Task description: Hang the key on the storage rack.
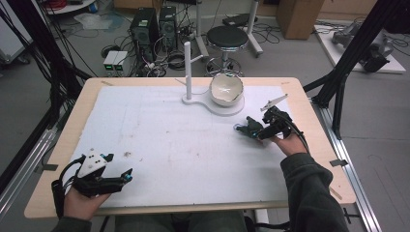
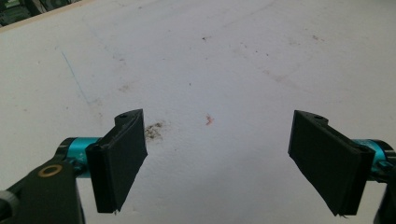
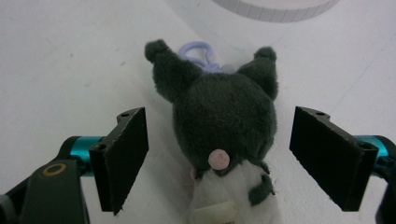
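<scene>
A small dark grey plush toy [image 3: 224, 112] with two ears, a pink spot and a white lower half lies on the white mat [image 1: 183, 145]; a lilac clip loop [image 3: 198, 53] sticks out past its head. My right gripper [image 3: 219, 140] straddles the toy, one jaw on each side, with a gap showing between each pad and the plush. From above, the toy [image 1: 249, 124] sits at the right of the table with the right gripper [image 1: 255, 132] over it. My left gripper [image 1: 119, 167] rests open near the front left edge, nothing between its jaws [image 2: 217, 140].
A white stand [image 1: 212, 105] with an upright post [image 1: 187, 63] and a white bowl-like shell [image 1: 226, 89] sits at the back middle of the table, just beyond the toy. The mat has faint stains [image 2: 154, 130]. The wooden table edge [image 1: 319, 121] runs close on the right.
</scene>
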### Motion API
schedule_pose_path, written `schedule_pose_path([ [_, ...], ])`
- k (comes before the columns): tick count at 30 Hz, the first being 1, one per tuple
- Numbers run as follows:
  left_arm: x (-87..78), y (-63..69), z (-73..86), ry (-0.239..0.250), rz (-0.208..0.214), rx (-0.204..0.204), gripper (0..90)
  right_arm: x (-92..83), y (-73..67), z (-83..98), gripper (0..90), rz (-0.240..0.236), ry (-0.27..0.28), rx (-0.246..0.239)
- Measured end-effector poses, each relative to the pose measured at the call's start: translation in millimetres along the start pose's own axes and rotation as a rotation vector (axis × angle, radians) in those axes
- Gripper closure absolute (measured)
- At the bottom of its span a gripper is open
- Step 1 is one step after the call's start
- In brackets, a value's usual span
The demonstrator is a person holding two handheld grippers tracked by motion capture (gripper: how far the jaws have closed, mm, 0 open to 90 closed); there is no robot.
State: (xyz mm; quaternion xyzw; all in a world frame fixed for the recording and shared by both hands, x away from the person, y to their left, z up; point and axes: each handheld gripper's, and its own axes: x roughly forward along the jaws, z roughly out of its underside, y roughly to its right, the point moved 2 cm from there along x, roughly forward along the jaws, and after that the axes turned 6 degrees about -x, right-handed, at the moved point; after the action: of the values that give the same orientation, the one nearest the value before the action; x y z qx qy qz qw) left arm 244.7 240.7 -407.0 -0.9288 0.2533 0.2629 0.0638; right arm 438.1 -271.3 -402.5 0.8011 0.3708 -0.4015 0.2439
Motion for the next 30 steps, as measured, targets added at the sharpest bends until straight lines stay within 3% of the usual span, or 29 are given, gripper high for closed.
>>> schedule_pose_path([
  [16,-0.2,-0.2,0.1,0.002,0.001,-0.001,19.6,12.1,4.0,4.2,33.6,-0.015,-0.081,0.001],
  [30,-0.6,-0.8,-0.1,0.004,-0.003,0.000,19.5,12.1,4.9,3.8,46.4,-0.006,-0.092,-0.005],
])
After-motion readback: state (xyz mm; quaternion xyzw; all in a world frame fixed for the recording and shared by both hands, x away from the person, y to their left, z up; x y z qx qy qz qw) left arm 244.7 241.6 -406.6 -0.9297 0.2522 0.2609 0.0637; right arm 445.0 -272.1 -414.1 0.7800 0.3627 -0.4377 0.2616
